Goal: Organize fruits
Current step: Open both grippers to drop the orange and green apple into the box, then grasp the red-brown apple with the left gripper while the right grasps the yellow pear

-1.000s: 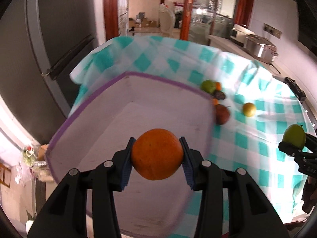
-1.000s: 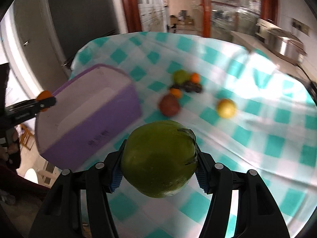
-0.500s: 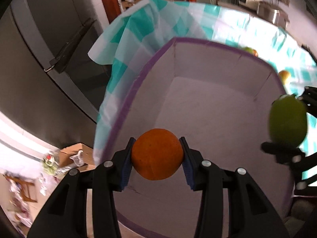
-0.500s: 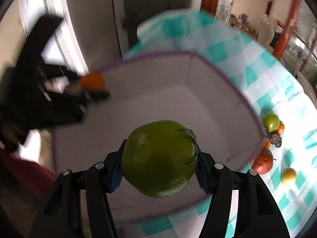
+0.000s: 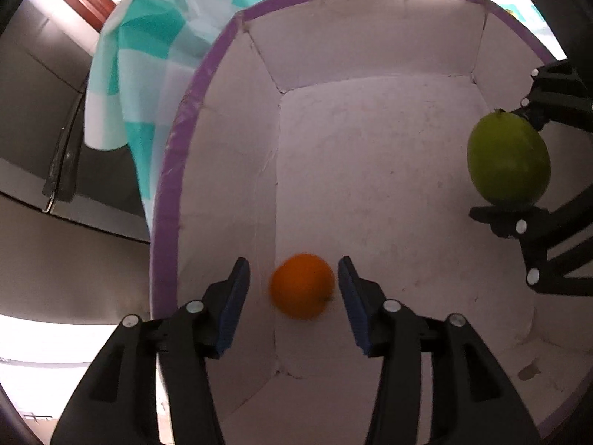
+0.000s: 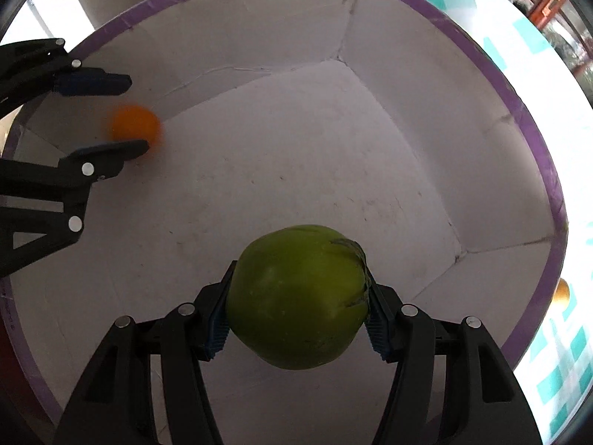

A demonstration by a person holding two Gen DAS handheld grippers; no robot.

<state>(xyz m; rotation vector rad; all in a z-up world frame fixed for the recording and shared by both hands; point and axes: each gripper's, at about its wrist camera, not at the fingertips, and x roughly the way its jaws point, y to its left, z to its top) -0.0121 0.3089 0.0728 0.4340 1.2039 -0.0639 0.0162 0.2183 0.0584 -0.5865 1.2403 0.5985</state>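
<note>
No words, numbers, brands or signs to read anywhere. Just a row of tiny dark marks along the purple rim of the white box [image 6: 8,319] at the far left edge of the right wrist view, far too small and blurry to make out. Nothing printed on the fruit.

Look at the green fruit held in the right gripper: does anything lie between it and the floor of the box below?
Nothing visible does. The green fruit hangs in the right gripper over bare box floor. The orange and the open left gripper sit off by the far wall.
</note>
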